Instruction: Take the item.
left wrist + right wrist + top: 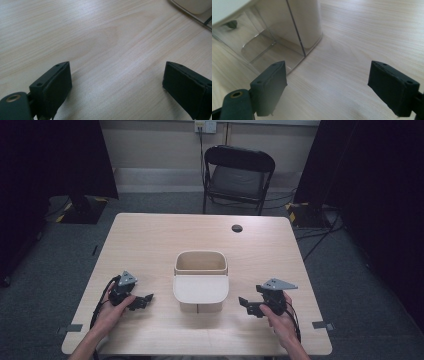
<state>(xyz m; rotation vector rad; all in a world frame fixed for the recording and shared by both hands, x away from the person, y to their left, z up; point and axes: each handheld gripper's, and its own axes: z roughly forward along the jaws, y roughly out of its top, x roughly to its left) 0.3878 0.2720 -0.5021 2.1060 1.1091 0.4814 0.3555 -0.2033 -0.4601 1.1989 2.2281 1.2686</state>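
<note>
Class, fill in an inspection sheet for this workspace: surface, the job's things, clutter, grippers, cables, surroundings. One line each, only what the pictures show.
Surface: light wooden table, with a dark round hole near its far edge.
Job's things: beige bin at the table's middle, open at the top, a pale flap across its near side; it stands between the two grippers, touched by neither.
Clutter: nothing seen.
Grippers: left gripper and right gripper held low over the table, jaws wide apart, holding nothing.
Cables: a black cable loops from the left gripper; floor cables run right of the table.
Surroundings: black folding chair behind the table, grey carpet, dark curtains either side.
</note>
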